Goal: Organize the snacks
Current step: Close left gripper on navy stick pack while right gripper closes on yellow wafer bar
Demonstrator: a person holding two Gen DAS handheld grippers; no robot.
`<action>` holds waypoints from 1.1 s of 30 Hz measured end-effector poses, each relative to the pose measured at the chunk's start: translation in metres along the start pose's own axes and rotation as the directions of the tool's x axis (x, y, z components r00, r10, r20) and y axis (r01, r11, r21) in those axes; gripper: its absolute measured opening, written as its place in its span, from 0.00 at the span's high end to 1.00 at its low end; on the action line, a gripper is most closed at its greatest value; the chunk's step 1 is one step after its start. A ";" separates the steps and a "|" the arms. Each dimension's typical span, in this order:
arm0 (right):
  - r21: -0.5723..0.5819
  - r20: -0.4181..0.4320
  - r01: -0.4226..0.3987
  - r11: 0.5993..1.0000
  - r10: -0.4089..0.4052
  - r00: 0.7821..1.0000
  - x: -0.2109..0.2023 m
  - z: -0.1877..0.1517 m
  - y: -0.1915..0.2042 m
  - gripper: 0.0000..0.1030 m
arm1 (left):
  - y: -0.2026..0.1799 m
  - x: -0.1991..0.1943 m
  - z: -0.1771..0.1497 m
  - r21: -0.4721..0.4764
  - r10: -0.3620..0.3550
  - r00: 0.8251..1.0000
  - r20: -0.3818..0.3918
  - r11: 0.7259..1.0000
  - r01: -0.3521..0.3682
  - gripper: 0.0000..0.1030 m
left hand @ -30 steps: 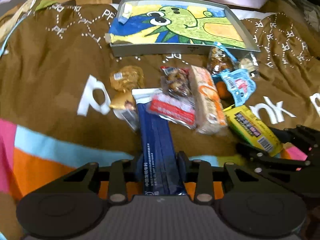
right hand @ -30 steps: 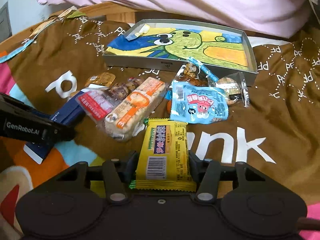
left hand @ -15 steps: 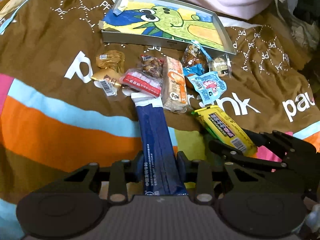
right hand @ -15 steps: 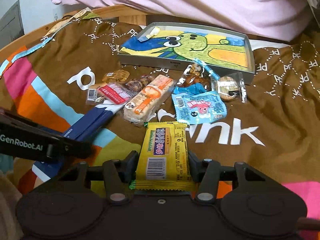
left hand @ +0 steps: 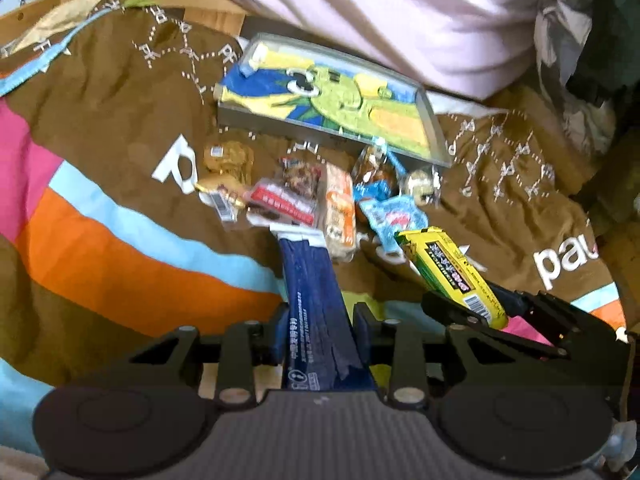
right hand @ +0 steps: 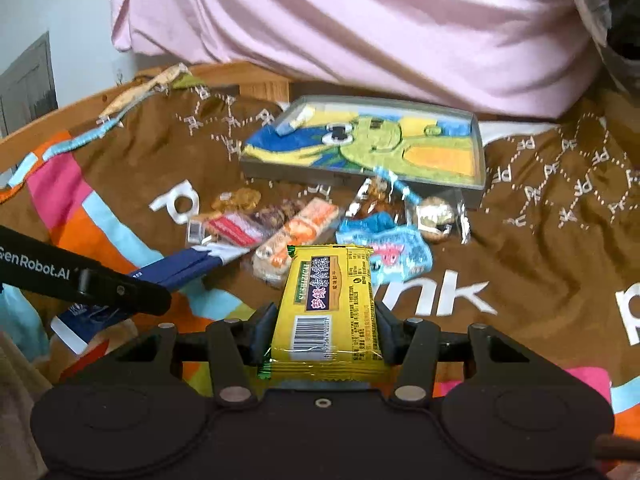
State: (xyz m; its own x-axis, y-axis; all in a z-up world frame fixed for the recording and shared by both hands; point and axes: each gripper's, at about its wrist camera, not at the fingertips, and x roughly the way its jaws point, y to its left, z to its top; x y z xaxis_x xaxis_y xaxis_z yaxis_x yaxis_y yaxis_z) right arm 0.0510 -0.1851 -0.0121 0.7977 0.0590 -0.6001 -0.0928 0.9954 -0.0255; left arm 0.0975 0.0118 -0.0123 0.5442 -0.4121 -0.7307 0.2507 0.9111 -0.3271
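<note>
My left gripper (left hand: 318,330) is shut on a long dark blue snack packet (left hand: 314,300) that sticks out forward, lifted off the blanket. My right gripper (right hand: 325,330) is shut on a yellow snack packet (right hand: 330,300), also held in the air; this yellow packet (left hand: 452,274) and the right gripper show at the right of the left wrist view. Ahead lies a pile of loose snacks: an orange cracker pack (right hand: 298,234), a red-labelled pack (right hand: 236,228), a light blue pouch (right hand: 394,254). Beyond them stands a grey tray (right hand: 478,184) with a green cartoon picture inside.
Everything rests on a brown blanket (right hand: 540,216) with pink, orange and blue stripes and white lettering. Pale pink bedding (right hand: 360,28) is heaped behind the tray. A wooden edge (right hand: 256,80) runs at the back left. Gold-wrapped sweets (left hand: 228,158) lie left of the pile.
Both grippers have risen and drawn back from the snack pile, each with its packet. The pile and tray look smaller and farther. The left gripper has rolled, so its view tilts.
</note>
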 end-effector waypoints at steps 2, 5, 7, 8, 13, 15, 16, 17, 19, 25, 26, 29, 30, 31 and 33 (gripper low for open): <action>-0.001 0.019 -0.003 1.000 0.003 1.000 -0.002 0.002 -0.001 0.49 | 0.000 -0.004 0.003 -0.002 0.002 1.000 0.030 1.000 -0.002 0.64; -0.004 0.043 -0.011 1.000 0.011 0.999 -0.004 0.006 0.000 0.49 | -0.002 -0.008 0.008 0.006 0.012 0.997 0.078 1.000 -0.013 0.65; -0.016 0.056 -0.011 1.000 0.012 0.998 -0.005 0.007 0.001 0.49 | -0.004 -0.010 0.012 0.012 0.017 0.995 0.100 1.000 -0.018 0.65; -0.024 0.060 -0.011 1.000 0.012 0.998 -0.005 0.008 0.002 0.49 | -0.005 -0.009 0.015 0.014 0.019 0.995 0.102 1.000 -0.021 0.65; -0.039 0.054 -0.013 0.999 0.015 0.998 -0.001 0.010 0.002 0.49 | -0.004 -0.002 0.014 0.011 0.033 0.996 0.079 0.999 -0.034 0.66; -0.042 0.055 -0.014 0.999 0.017 0.998 -0.001 0.011 0.001 0.49 | -0.003 -0.003 0.014 0.007 0.033 0.996 0.087 0.999 -0.034 0.81; -0.043 0.056 -0.016 0.999 0.018 0.998 -0.001 0.012 0.001 0.49 | -0.003 -0.005 0.014 0.010 0.030 0.995 0.091 0.999 -0.031 0.81; -0.044 0.060 -0.019 0.999 0.021 0.998 -0.001 0.013 0.001 0.49 | -0.003 -0.005 0.014 0.010 0.032 0.995 0.098 0.999 -0.033 0.81; -0.050 0.068 -0.022 0.999 0.025 0.997 -0.002 0.015 0.001 0.49 | -0.002 -0.005 0.015 0.011 0.024 0.995 0.098 1.000 -0.025 0.81; -0.062 0.061 -0.034 0.998 0.038 0.997 0.002 0.017 0.002 0.49 | 0.001 0.000 0.014 0.000 0.027 0.997 0.075 1.000 -0.027 0.83; -0.065 0.061 -0.035 0.997 0.038 0.997 0.002 0.017 0.002 0.49 | 0.001 0.000 0.014 0.001 0.022 0.997 0.074 1.000 -0.022 0.83; -0.071 0.059 -0.038 0.997 0.042 0.997 0.003 0.017 0.003 0.49 | 0.001 0.002 0.013 0.004 0.023 0.998 0.059 1.000 -0.023 0.83; -0.072 0.055 -0.039 0.997 0.043 0.998 0.004 0.017 0.003 0.49 | 0.001 0.003 0.014 -0.001 0.018 0.999 0.048 1.000 -0.018 0.83; -0.072 0.050 -0.040 0.997 0.043 0.998 0.005 0.016 0.003 0.49 | 0.002 0.006 0.013 -0.008 0.008 1.000 0.028 1.000 -0.008 0.83; -0.070 0.041 -0.039 0.997 0.042 0.998 0.006 0.016 0.002 0.49 | 0.005 0.015 0.013 -0.028 -0.010 0.999 -0.031 1.000 0.009 0.83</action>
State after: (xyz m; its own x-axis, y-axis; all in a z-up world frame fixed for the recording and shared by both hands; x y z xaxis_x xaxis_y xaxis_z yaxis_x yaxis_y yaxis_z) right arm 0.0653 -0.1815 -0.0034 0.8171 0.1037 -0.5670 -0.1649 0.9846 -0.0577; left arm 0.1174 0.0104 -0.0174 0.5171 -0.4208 -0.7454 0.2334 0.9071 -0.3502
